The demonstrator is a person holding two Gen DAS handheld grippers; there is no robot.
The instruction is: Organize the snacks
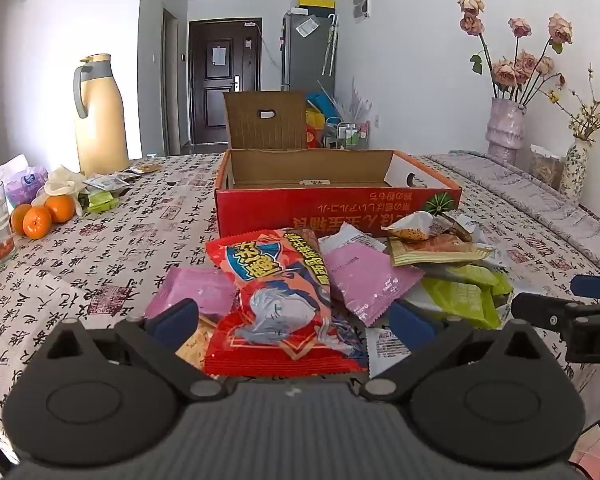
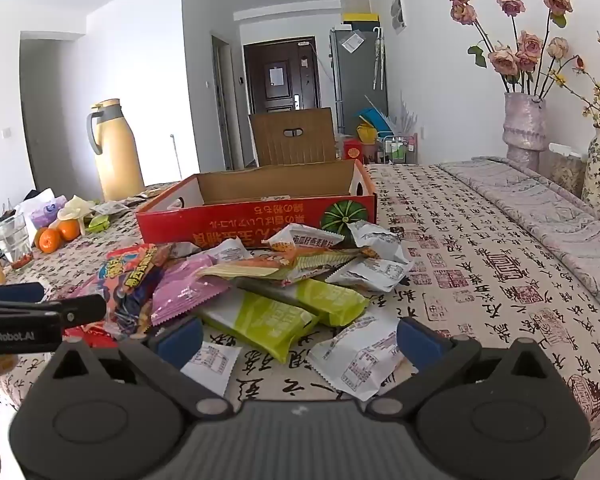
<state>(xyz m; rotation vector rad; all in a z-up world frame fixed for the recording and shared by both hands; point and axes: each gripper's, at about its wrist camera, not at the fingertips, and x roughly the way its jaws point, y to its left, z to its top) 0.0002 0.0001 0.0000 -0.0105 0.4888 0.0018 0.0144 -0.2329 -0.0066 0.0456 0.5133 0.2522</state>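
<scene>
My left claw [image 1: 292, 320] stands released, straddling the red snack packet [image 1: 276, 300]. My right claw [image 2: 298, 338] is released over the green packets [image 2: 268, 320]. The snack pile lies on the bench [image 2: 480, 264]; the red box [image 1: 336, 200] stands at twelve o'clock.

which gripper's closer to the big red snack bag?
Left. The left gripper is open with the red bag between its fingers; the right gripper, also open, sits over the green packets beside it.

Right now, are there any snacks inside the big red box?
No, the red box looks bare inside in the left wrist view; the snack packets are all piled on the tablecloth in front of it.
</scene>
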